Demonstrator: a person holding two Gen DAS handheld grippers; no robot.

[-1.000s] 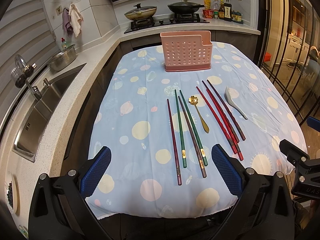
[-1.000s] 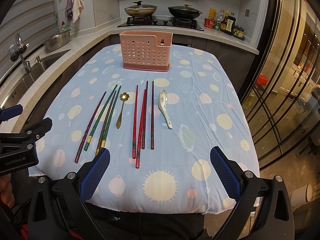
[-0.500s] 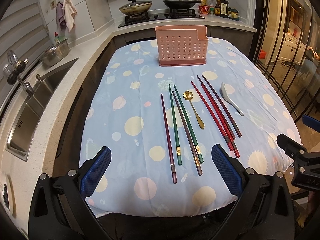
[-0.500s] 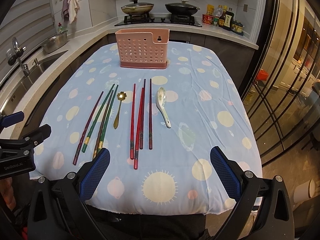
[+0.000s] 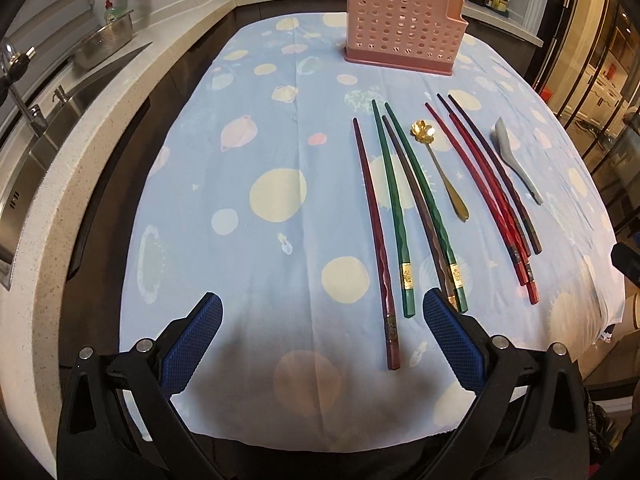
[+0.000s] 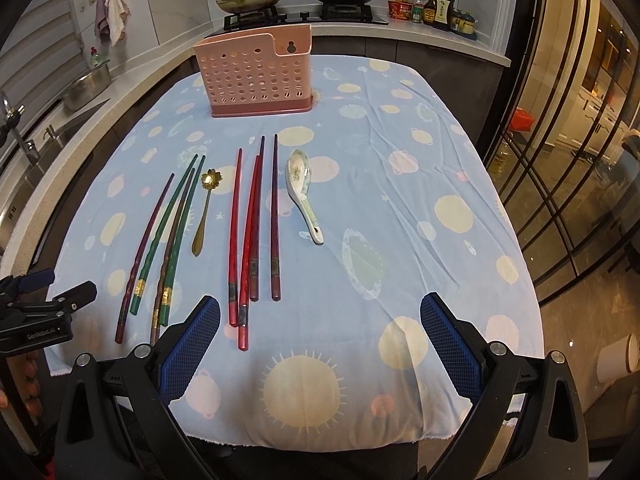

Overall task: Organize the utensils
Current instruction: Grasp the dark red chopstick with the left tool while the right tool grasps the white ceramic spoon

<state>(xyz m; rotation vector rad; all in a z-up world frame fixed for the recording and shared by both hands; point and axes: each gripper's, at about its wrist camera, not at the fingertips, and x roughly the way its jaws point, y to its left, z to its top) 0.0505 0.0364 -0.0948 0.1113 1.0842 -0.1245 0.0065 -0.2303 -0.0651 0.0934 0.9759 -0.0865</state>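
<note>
Jaws of the left gripper (image 5: 322,342) and right gripper (image 6: 320,342) stand wide apart, holding nothing, at the near edge of the surface (image 6: 420,184). Dark and green chopsticks (image 5: 396,216), a gold spoon (image 5: 440,168), red chopsticks (image 6: 252,232) and a ceramic spoon (image 6: 302,192) lie side by side on the cloth. A pink perforated holder (image 6: 256,76) stands upright at the far end, well apart from them.

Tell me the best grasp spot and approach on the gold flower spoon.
Take the gold flower spoon on its thin handle, about mid-length, from above with fingers across it. It lies flat on the tablecloth, with cloth bare on both sides there. The right tool looks nearer.
</note>
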